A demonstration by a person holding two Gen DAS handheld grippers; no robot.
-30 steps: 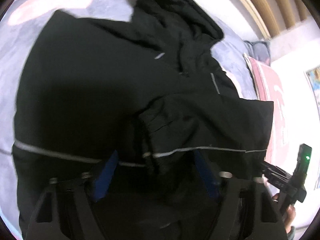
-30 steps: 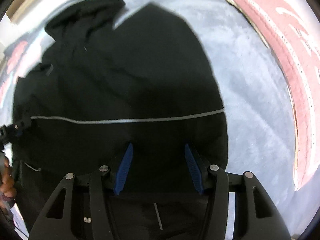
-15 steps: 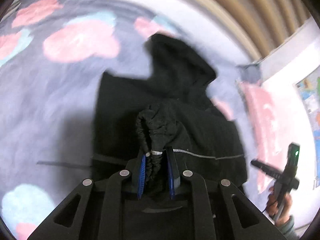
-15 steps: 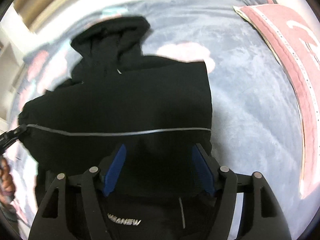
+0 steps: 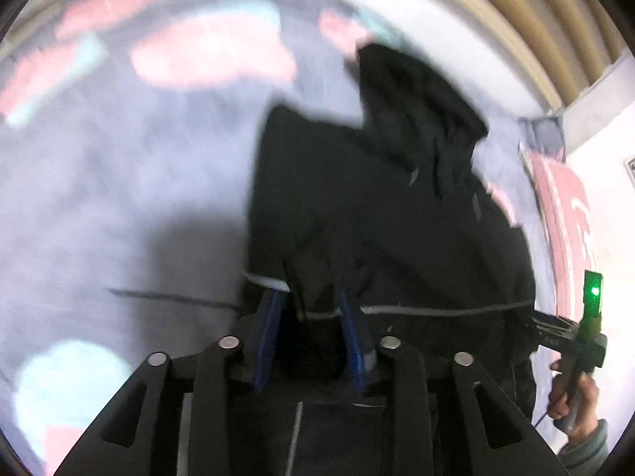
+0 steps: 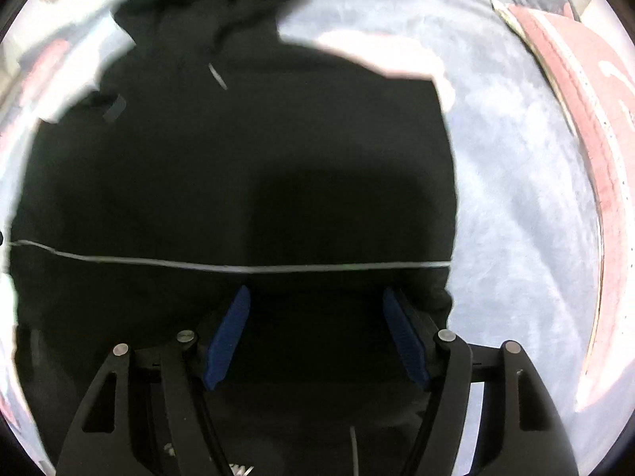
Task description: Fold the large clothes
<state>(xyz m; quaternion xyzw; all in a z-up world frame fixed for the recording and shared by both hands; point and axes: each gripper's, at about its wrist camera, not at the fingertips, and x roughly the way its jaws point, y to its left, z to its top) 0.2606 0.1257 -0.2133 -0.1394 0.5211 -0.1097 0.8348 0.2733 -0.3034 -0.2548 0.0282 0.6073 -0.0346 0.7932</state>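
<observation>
A black hooded jacket point(image 5: 381, 214) with a thin grey stripe lies spread on a grey-blue blanket point(image 5: 119, 198); its hood points away. It also fills the right wrist view point(image 6: 238, 166). My left gripper point(image 5: 311, 309) stands partly open over the jacket's lower left part, with a sleeve fold of black cloth lying between its blue pads point(image 5: 270, 325); the view is blurred. My right gripper point(image 6: 317, 317) is open over the jacket's lower right edge, just below the stripe, with nothing between its pads. The right gripper and the hand holding it also show at the right of the left wrist view point(image 5: 587, 337).
The blanket has pink and pale blue patches point(image 5: 210, 55). A red and white quilted cover point(image 6: 595, 127) lies along the right side. A slatted wooden headboard point(image 5: 528, 12) and a white wall stand beyond the hood.
My left gripper had shut on a bunch of sleeve cloth and lifted it; now its jaws have parted and the cloth lies lower. My right gripper has come closer to the jacket.
</observation>
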